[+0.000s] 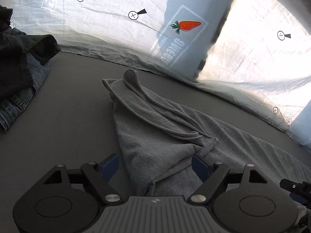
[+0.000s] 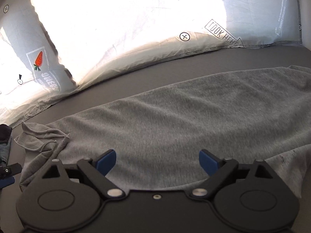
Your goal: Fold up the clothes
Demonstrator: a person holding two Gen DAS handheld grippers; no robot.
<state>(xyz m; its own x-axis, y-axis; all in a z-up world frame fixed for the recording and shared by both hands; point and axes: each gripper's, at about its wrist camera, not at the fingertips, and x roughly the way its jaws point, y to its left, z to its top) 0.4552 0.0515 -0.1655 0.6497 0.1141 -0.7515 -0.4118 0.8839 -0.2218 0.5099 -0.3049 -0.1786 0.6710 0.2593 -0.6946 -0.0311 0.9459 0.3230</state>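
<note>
Both hand-held grippers [image 1: 155, 166] [image 2: 157, 164] wide, empty.

The grey heathered knit garment [image 2: 175, 116] looks soft, matt and slightly fuzzy, with thin stitched hems. The dark grey bed sheet [image 1: 64, 104] under it is smooth, matt cloth. The white printed cotton pillows [image 2: 136, 44] are finely creased. The blue denim jeans [image 1: 17, 101] show coarse weave and pale stitching. Each hand-held gripper [image 1: 154, 164] is matt black plastic with shiny metal screws and blue rubbery fingertips [image 2: 107, 160].
</note>
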